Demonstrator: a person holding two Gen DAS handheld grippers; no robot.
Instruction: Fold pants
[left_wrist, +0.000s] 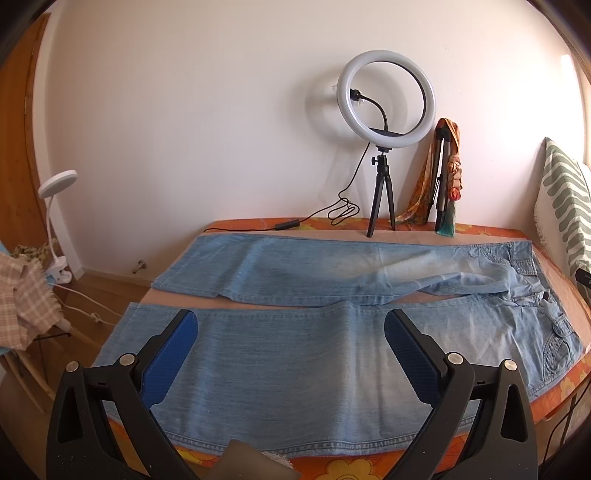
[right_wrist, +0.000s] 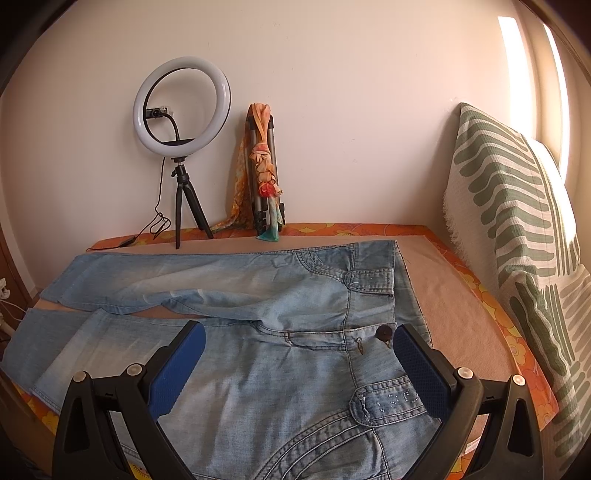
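Note:
Light blue jeans (left_wrist: 295, 354) lie flat and spread out on a table, legs toward the left, waist toward the right. My left gripper (left_wrist: 291, 321) hovers open above the near leg, with nothing between its blue pads (left_wrist: 173, 354). In the right wrist view the same jeans (right_wrist: 280, 376) show their waistband, dark button (right_wrist: 383, 333) and front pocket. My right gripper (right_wrist: 299, 334) stands open over the waist end of the near leg, holding nothing. The far leg (left_wrist: 314, 269) lies parallel behind, with a narrow gap of table between the two legs.
A ring light on a small tripod (left_wrist: 384, 147) stands at the back edge with its cable, beside a folded tripod draped with an orange scarf (left_wrist: 448, 173). A green-striped cushion (right_wrist: 517, 240) leans at the right. An orange flowered cloth (left_wrist: 351, 469) covers the table. A clip lamp (left_wrist: 55, 221) and chair stand left.

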